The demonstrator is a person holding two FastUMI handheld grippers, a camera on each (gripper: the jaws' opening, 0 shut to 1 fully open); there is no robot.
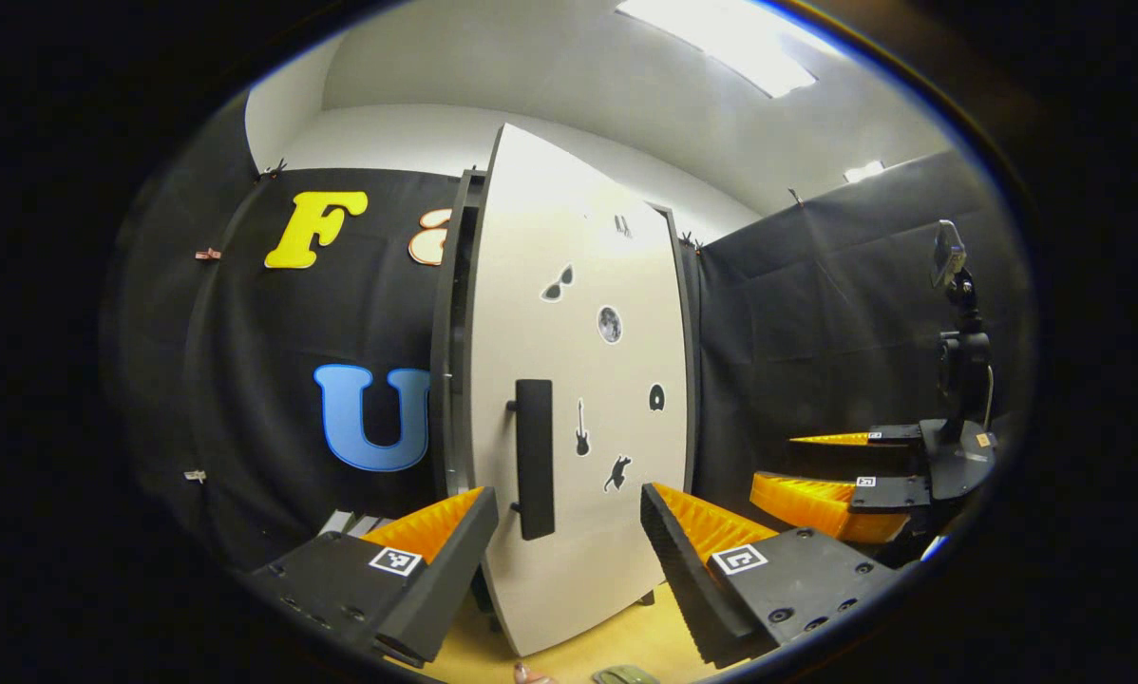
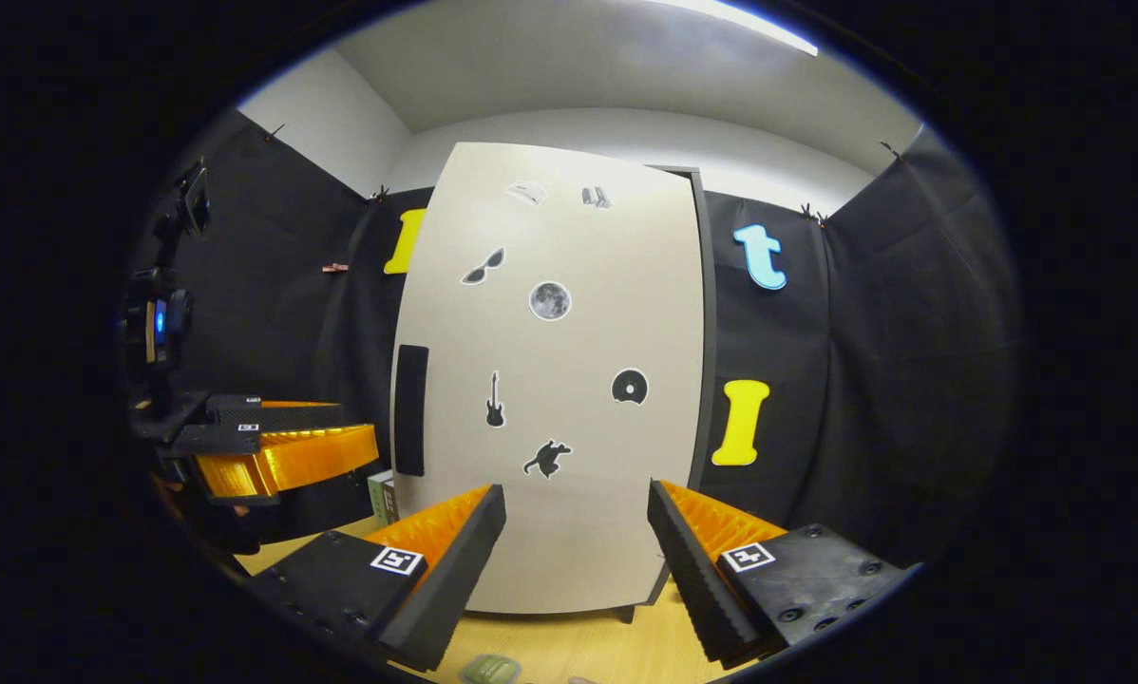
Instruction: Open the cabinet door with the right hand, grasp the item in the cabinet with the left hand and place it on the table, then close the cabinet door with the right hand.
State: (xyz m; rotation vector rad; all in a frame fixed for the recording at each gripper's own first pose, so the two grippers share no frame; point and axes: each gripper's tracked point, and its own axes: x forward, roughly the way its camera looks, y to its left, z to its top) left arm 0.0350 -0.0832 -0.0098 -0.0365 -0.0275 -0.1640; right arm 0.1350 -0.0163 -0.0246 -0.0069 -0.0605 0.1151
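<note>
Seemingly the first step is in hand: the cabinet door (image 2: 550,380) looks shut or barely ajar, its handle (image 2: 410,410) at its left edge, and the item inside is hidden. Both the right gripper (image 2: 577,551) and left gripper (image 1: 569,551) are spread wide and empty before the door. Next, I judge, the right gripper must reach left to the handle and pull.

Ahead of my jaws I see a pale cream cabinet door (image 2: 569,380) dotted with small black stickers (image 2: 550,300), its handle (image 2: 410,409) black. Beneath them, the table (image 2: 569,646) is light yellow wood.
</note>
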